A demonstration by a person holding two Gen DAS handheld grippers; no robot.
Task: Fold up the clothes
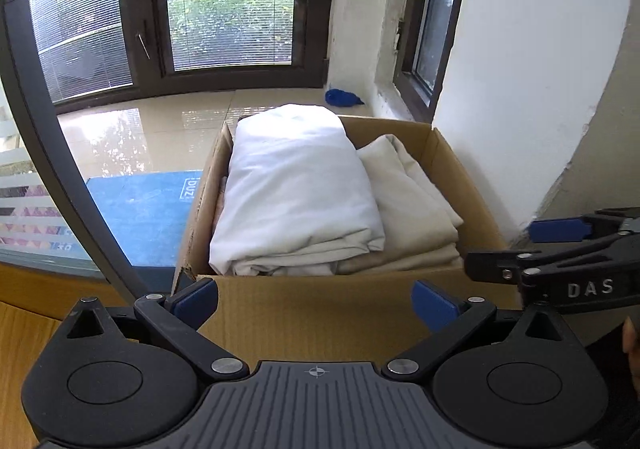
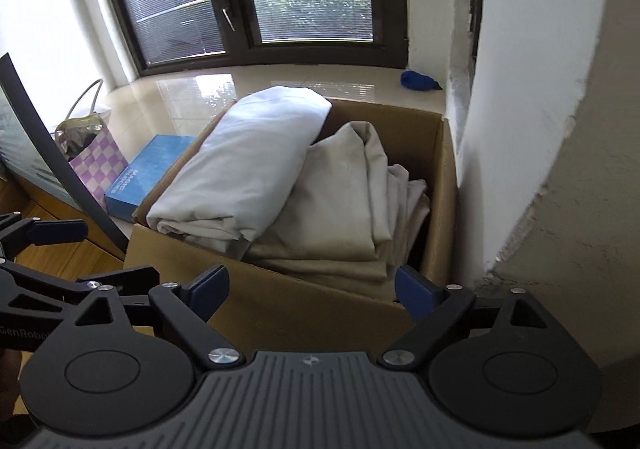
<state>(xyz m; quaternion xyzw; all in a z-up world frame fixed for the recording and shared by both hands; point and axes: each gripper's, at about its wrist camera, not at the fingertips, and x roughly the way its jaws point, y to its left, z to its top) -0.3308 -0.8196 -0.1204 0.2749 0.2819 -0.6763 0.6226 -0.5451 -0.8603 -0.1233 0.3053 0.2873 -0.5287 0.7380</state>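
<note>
Left gripper (image 1: 316, 303): fingers spread wide, nothing between them, bottom centre of the left wrist view, just in front of the near wall of the cardboard box (image 1: 320, 313). Not touching cloth.

Right gripper (image 2: 312, 291): fingers also released and empty, bottom centre of the right wrist view, over the near edge of the box (image 2: 280, 313). It also shows at right edge of the left view (image 1: 560, 249), beside the box's right corner, blue pads apart.

Clothes: folded white cloth (image 1: 296, 185) lies on top, centre of frame, left side of the box, long axis running away from the camera. Under and to its right, a stack of folded beige cloth (image 1: 416, 205), layers visible at the near edge. In the right view the white cloth (image 2: 244, 169) sits tilted, its far end riding up toward the box's back rim, overlapping the beige stack (image 2: 344, 217).

Surroundings: box sits on a glossy tiled floor (image 1: 160, 129) by dark-framed windows with blinds. Blue flat carton (image 2: 144, 177) touching the box's left side; checkered purple gift bag (image 2: 96, 165) left of that. Small blue rag (image 1: 340, 97) on the floor, upper right, near the wall. Wooden desk (image 1: 24, 325) edge at lower left.
</note>
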